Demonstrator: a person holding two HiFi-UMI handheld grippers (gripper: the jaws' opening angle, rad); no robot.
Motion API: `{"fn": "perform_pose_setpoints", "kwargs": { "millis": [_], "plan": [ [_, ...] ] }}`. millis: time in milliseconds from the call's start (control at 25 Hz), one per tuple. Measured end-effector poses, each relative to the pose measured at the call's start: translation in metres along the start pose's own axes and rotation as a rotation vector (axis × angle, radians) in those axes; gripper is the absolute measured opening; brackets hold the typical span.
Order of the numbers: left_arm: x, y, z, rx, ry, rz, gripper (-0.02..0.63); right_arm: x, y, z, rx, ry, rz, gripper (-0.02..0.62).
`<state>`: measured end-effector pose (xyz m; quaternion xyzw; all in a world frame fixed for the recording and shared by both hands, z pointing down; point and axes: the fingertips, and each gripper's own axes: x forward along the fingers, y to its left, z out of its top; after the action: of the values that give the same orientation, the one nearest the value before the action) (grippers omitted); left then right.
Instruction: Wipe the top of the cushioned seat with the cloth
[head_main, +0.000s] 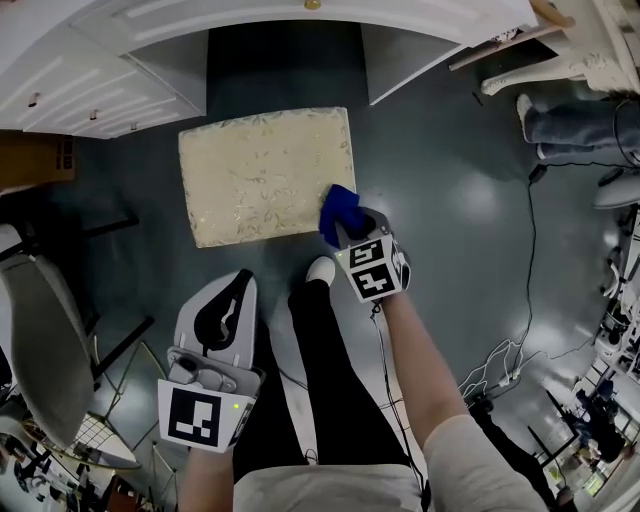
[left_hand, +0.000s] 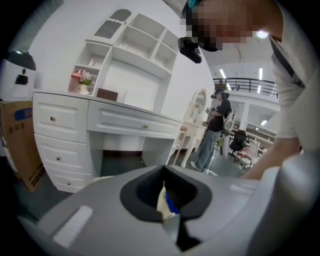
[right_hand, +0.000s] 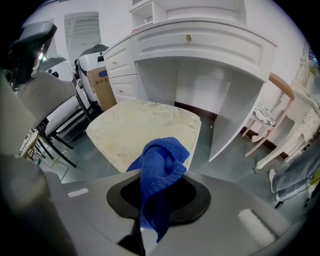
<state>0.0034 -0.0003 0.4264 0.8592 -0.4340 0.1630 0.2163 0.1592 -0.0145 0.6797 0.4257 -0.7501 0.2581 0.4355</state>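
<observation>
The cushioned seat (head_main: 262, 172) is a cream square with a leaf pattern, standing on the dark floor in front of the white desk (head_main: 95, 70). My right gripper (head_main: 346, 226) is shut on a blue cloth (head_main: 339, 212), which sits at the seat's near right corner. In the right gripper view the cloth (right_hand: 159, 172) bunches up out of the jaws, with the seat (right_hand: 142, 131) just beyond. My left gripper (head_main: 226, 304) hangs back by the person's leg, well short of the seat, with its jaws together and nothing between them. It fills the bottom of the left gripper view (left_hand: 167, 202).
The desk's kneehole (head_main: 285, 60) opens just behind the seat. A cardboard box (head_main: 35, 160) and a folding chair (head_main: 45, 330) stand at the left. At the right, a cable (head_main: 530, 260) runs over the floor, and another person's legs (head_main: 575, 128) stand by a white chair (head_main: 545, 65).
</observation>
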Motion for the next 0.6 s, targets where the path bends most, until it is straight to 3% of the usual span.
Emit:
{"fn": "perform_pose_setpoints", "kwargs": {
  "millis": [600],
  "plan": [
    [-0.049, 0.043, -0.013, -0.014, -0.010, 0.038, -0.002, 0.017, 0.079, 0.034, -0.058, -0.002, 0.048, 0.087]
  ]
}}
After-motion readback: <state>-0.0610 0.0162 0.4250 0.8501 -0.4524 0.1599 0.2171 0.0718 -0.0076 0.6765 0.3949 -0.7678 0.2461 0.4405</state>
